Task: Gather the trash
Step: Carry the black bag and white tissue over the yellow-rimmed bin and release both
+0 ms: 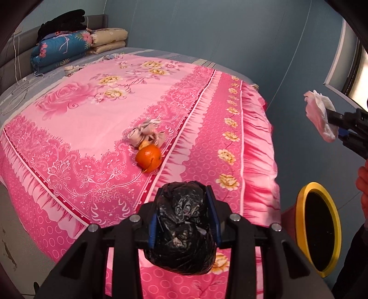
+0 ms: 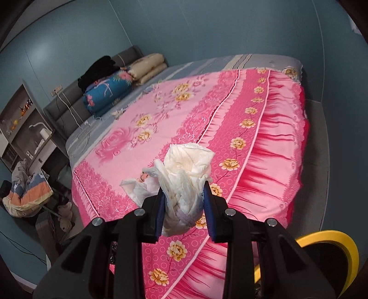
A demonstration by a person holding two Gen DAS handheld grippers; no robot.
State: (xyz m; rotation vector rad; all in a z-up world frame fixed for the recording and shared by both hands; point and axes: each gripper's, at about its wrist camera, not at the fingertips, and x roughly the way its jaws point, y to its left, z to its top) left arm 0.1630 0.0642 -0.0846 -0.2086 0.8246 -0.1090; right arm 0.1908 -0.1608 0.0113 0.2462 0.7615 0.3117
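My left gripper point(image 1: 184, 195) is shut on a crumpled black plastic bag point(image 1: 184, 232), held above the near edge of the pink floral bedspread point(image 1: 92, 108). My right gripper point(image 2: 184, 191) is shut on a wad of white tissue point(image 2: 186, 174); it also shows in the left wrist view point(image 1: 319, 115), held in the air past the bed's right side. An orange peel point(image 1: 148, 157) and a crumpled paper scrap point(image 1: 147, 133) lie on the bed. A yellow-rimmed trash bin point(image 1: 318, 230) stands at the bed's right corner; it also shows in the right wrist view point(image 2: 333, 243).
Folded quilts point(image 1: 69, 46) and black clothing point(image 1: 62, 21) are stacked at the headboard. A white cable point(image 1: 16, 59) hangs by the headboard. In the right wrist view, shelves point(image 2: 20, 119) and a heap of bedding point(image 2: 27, 193) stand left of the bed. A window point(image 1: 354, 59) is at the right.
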